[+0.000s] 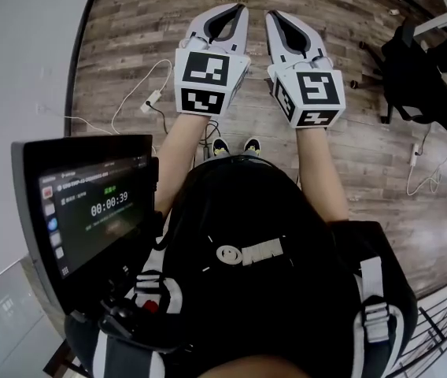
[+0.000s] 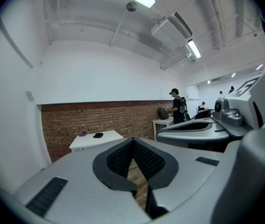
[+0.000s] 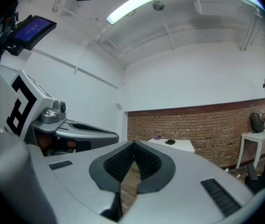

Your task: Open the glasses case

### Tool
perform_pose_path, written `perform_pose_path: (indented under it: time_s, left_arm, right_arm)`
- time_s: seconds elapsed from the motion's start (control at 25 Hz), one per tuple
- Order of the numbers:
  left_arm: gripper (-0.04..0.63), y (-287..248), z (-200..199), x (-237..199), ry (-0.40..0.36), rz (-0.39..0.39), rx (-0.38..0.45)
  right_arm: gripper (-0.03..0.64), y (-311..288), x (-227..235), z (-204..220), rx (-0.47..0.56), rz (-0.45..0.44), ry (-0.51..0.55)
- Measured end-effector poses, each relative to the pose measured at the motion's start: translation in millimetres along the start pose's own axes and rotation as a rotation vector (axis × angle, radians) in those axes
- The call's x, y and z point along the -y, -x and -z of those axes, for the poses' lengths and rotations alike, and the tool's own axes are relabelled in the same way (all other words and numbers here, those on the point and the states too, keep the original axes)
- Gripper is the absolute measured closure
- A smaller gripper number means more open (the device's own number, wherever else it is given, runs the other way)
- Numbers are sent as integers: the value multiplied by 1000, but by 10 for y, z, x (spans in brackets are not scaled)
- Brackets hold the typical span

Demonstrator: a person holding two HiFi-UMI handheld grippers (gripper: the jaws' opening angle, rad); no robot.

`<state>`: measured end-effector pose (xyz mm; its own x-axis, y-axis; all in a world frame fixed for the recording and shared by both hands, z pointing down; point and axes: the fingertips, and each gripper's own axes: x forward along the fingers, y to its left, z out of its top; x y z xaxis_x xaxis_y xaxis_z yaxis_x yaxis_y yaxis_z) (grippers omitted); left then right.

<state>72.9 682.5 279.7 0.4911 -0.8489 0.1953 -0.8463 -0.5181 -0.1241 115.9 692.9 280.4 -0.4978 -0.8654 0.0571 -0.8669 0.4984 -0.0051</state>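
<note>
Left gripper [image 2: 132, 139]: jaws pressed together, ribbed pads meeting at the tip, nothing between them. Right gripper [image 3: 134, 143]: the same, closed and empty. In the head view both are held out side by side at about chest height, left [image 1: 231, 14] and right [image 1: 280, 18], over bare wooden floor [image 1: 129, 46]. There is no worktop under them.

Beyond them, both gripper views look across the room to a white table [image 2: 105, 141] against a brick wall [image 2: 123, 115]. A small dark thing [image 2: 98, 135] lies toward its wall-side edge, with a purple thing [image 2: 82, 134] just beside it. The dark one is probably the glasses case. It is too small to confirm that, or to tell lid up from lid down.

Step in hand, as a judgement: the grippers hang in mid-air, well apart from the table. That fits walking up to a closed case, or standing back from an opened one. These frames settle no next move. Any work at the lid would need the table within reach and the jaws parted.
</note>
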Motion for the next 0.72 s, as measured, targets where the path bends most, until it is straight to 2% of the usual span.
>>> perform_pose_path:
  time_s: [0.24, 0.4, 0.52, 0.72]
  left_arm:
    - [591, 0, -52, -157, 3, -15, 13]
    - [591, -123, -174, -98, -2, -12, 18]
    - [591, -38, -121, -85, -4, -17, 31]
    - [591, -258, -247, -201, -3, -6, 13]
  right_arm:
    - [611, -116, -44, -76, 7, -5, 11]
    - [611, -137, 109, -163, 15, -6, 9]
    - [611, -90, 19, -114, 25, -13, 21]
    - [611, -294, 173, -194, 2, -10, 13]
